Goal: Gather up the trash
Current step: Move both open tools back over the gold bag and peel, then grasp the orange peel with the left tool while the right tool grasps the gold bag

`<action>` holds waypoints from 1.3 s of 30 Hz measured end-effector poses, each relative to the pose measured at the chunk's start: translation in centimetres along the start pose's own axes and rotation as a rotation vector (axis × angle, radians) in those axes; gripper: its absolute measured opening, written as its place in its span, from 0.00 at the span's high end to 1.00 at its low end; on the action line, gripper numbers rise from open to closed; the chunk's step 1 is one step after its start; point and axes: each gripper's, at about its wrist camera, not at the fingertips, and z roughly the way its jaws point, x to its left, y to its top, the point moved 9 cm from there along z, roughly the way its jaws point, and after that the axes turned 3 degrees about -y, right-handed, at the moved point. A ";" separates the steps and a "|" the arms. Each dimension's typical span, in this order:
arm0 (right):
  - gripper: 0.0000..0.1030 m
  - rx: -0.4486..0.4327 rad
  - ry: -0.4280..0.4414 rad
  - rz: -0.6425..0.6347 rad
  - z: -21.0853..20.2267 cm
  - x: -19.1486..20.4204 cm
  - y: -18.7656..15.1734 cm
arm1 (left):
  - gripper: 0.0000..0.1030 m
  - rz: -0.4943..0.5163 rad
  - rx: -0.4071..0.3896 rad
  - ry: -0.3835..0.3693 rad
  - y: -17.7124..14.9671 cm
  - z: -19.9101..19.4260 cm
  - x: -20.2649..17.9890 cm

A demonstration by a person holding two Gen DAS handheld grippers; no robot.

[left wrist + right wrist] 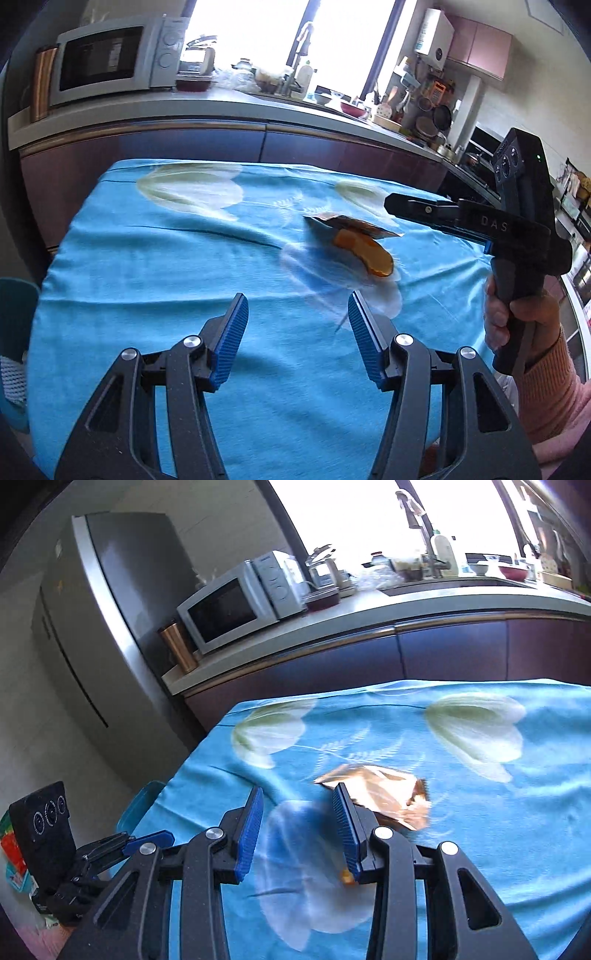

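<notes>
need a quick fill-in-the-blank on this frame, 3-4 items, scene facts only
1. The tablecloth is mostly ____ with white flowers printed on it.
2. The orange peel lies partly on top of a crumpled ____.
3. Nothing is between the fingers of the left gripper, so its grip is ____.
4. On the counter beside the copper cup stands a white ____.

Missing words: blue; wrapper; empty; microwave
</notes>
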 end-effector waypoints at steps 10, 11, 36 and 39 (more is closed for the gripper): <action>0.63 0.019 -0.039 0.142 0.8 -7.0 -0.7 | 0.46 0.067 0.108 -0.109 0.7 6.9 -6.5; 0.63 0.025 -0.031 0.156 0.9 -7.4 -0.8 | 0.46 0.068 0.115 -0.112 0.7 7.3 -6.8; 0.58 0.098 0.086 0.290 3.4 -9.0 -2.0 | 0.83 0.032 0.183 -0.103 1.4 11.5 -6.7; 0.58 0.107 0.100 0.308 3.6 -9.1 -2.1 | 0.84 0.043 0.167 -0.102 1.4 10.1 -6.3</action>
